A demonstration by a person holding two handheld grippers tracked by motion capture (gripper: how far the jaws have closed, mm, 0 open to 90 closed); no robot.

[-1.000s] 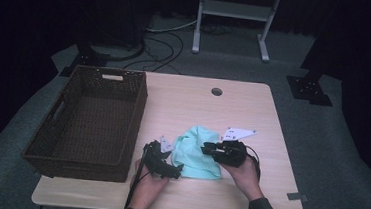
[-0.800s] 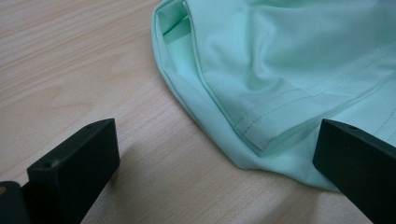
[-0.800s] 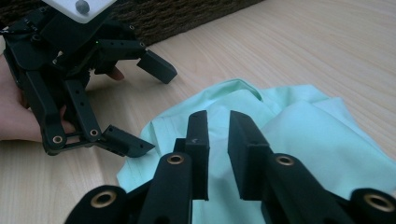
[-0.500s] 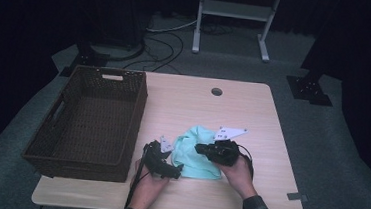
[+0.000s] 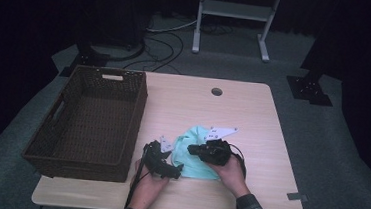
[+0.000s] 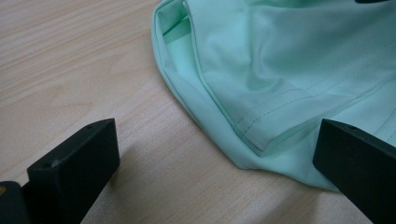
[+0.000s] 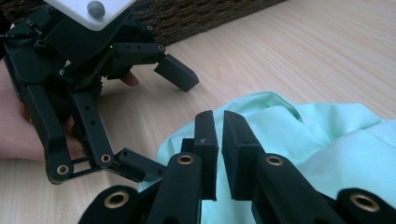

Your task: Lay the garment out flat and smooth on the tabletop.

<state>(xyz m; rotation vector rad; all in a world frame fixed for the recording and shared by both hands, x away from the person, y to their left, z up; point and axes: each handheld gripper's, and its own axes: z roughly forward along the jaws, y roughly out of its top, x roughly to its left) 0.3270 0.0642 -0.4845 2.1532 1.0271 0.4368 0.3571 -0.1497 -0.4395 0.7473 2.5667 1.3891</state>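
Note:
A mint-green cloth [image 5: 197,166] lies crumpled on the wooden table [image 5: 257,125] near its front edge. My left gripper [image 5: 175,163] rests at the cloth's left edge, open wide. In the left gripper view its jaws [image 6: 215,154] straddle the hemmed edge of the cloth [image 6: 280,70], and the right jaw lies over the fabric. My right gripper [image 5: 190,148] hovers over the cloth from the right and points left, shut. In the right gripper view its tips [image 7: 215,126] sit close together above a fold of the cloth [image 7: 327,140]. The left gripper [image 7: 159,121] faces them.
A dark wicker basket [image 5: 46,123] stands on the left side of the table, also seen behind the left gripper as a woven basket wall [image 7: 201,18]. A cable hole [image 5: 216,92] sits near the table's far edge. A metal stand [image 5: 233,10] is on the floor beyond.
The right gripper has slid a little to the left over the cloth, closer to the left gripper. The left gripper and the cloth have stayed put.

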